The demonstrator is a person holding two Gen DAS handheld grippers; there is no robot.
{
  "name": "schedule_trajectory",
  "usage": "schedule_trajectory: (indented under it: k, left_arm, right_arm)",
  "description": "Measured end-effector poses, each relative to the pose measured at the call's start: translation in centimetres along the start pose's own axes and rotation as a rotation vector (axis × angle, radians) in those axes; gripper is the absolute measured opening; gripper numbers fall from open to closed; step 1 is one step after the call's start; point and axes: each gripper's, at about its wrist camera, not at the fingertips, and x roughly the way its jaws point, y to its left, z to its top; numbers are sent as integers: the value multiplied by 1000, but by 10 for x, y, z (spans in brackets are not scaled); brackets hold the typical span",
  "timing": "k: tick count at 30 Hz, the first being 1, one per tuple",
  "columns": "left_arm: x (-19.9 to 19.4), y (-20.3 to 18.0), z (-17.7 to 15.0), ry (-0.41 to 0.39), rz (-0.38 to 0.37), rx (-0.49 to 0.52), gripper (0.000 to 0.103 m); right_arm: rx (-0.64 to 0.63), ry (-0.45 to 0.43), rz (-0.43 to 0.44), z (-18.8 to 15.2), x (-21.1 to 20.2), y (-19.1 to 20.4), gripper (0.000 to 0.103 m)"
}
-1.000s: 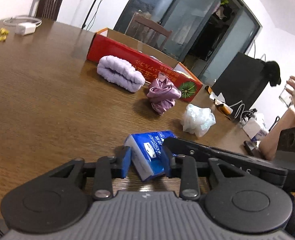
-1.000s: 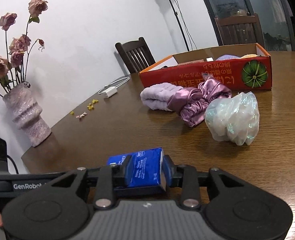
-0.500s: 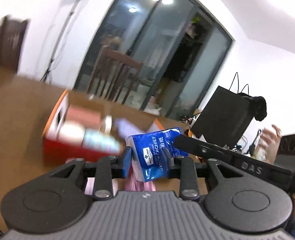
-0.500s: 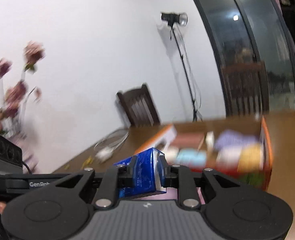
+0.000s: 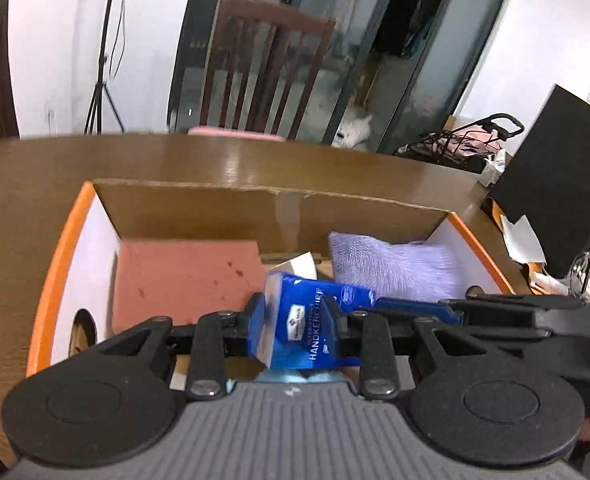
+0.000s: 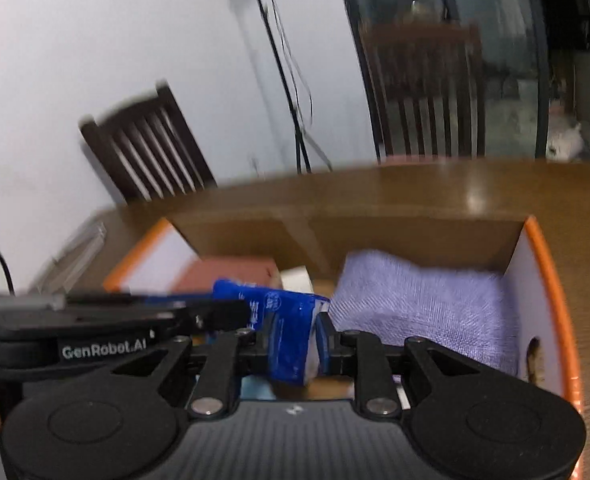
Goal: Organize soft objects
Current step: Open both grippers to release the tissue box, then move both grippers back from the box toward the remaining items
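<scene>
One blue tissue pack [image 5: 307, 320] pinched by both grippers' fingers [image 5: 255, 330] over one box [image 5: 61, 256].

The box [image 5: 61, 264] sits on the table [image 5: 23, 172]. Inside the box, a slab [image 5: 183, 276] lies left and a folded cloth [image 5: 395, 268] right; a chair [image 5: 263, 76] stands behind.

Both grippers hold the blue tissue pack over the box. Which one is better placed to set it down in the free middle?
Probably left. The left gripper clamps the tissue pack across its middle, over the gap between the pink pad and the purple cloth. The right gripper pinches only one end.
</scene>
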Motion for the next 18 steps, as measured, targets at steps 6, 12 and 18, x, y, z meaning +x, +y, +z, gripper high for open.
schedule_trajectory:
  k: [6,12,18]
  left_arm:
    - [3,4,-6,69,44,-27,33]
    - [-9,-5,-25,77,67,-50,33]
    - [-61,-26,-26,-14,128,-23,46]
  right_arm:
    - [-53,116,-13,10,23,-1,32]
    - [-73,162,-9,8,22,-11,39]
    - [-141,69,-29,14,-23,17,40]
